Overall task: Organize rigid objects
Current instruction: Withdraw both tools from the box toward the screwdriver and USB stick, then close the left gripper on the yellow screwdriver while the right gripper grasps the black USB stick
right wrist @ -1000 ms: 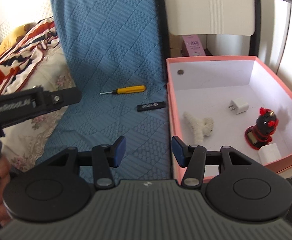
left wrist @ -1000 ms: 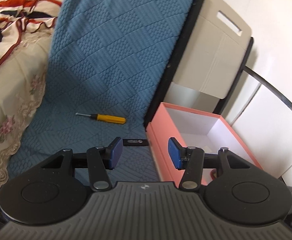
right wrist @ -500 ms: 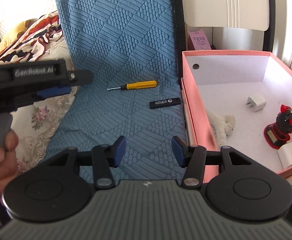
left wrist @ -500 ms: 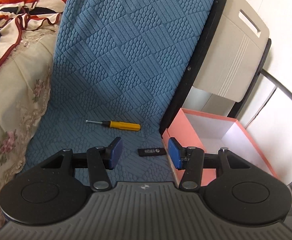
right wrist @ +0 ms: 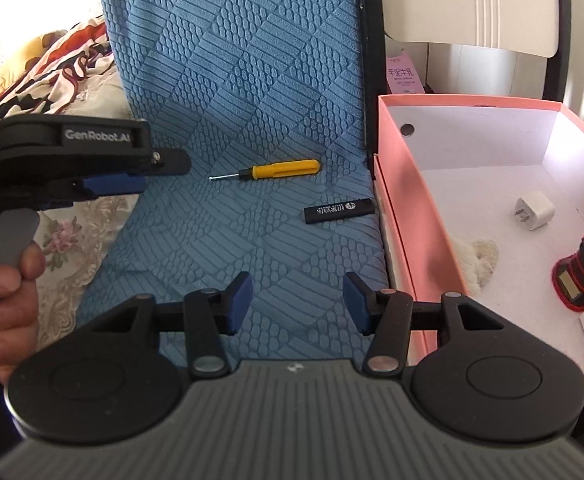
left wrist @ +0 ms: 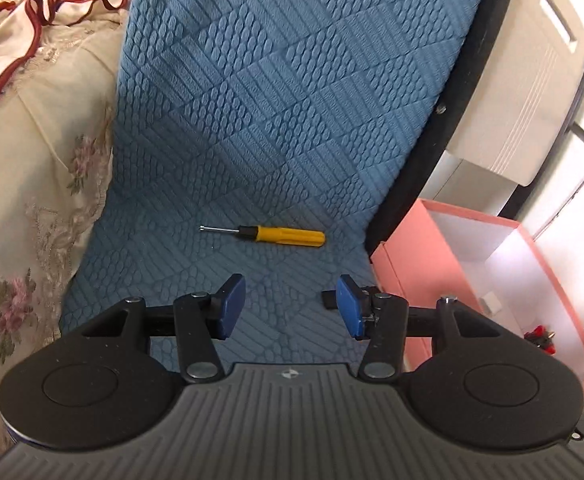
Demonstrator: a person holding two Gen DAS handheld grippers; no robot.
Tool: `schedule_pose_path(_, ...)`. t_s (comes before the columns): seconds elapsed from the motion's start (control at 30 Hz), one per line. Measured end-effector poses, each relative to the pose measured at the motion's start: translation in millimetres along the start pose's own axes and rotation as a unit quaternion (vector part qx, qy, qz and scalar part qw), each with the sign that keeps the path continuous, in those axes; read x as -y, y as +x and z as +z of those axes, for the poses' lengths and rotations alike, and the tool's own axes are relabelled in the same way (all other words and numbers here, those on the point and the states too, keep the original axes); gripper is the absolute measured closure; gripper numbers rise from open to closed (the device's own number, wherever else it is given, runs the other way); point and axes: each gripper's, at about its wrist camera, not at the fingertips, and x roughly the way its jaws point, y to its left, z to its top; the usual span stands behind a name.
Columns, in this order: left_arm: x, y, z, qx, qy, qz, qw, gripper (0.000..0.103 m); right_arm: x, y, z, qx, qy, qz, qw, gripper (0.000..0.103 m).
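Left claw (left wrist: 288,306): half open, empty, above blue quilted mat (left wrist: 276,120), short of yellow screwdriver (left wrist: 270,235). Right claw (right wrist: 297,303): half open, empty, touching nothing. Black stick (right wrist: 338,210) lying flat beside pink box (right wrist: 402,220).

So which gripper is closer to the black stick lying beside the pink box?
Left, it seems. The left gripper has the black stick just behind its right-hand pad, partly hidden. The right gripper is open, with the stick well ahead of its fingertips.
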Motion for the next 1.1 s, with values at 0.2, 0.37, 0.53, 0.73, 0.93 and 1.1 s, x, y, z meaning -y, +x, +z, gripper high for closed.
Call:
schedule_pose_path(0.2,-13,26,15,-0.022,-0.003,-0.007,0.9997,0.046,-5,20,9,0.011,0.007,-0.009,1.0,0.05)
schedule_pose_path(0.37,-21,56,32,-0.044,0.014,0.001,0.9989,0.047,-5,41,14,0.028,0.002,-0.031,0.999,0.05)
schedule_pose_path(0.53,-28,92,45,-0.07,0.019,-0.015,0.9973,0.047,-1,68,16,0.02,0.013,-0.043,0.999,0.05)
schedule_pose_path(0.73,-26,135,51,-0.105,0.038,-0.023,0.9935,0.046,-6,96,19,0.021,0.024,-0.049,0.998,0.05)
schedule_pose_path(0.93,-29,163,58,-0.111,0.049,-0.034,0.992,0.046,-7,133,26,0.022,0.06,-0.075,0.995,0.05)
schedule_pose_path(1.1,-30,178,66,-0.109,0.063,-0.052,0.9907,0.046,-9,158,30,0.023,0.095,-0.105,0.99,0.05)
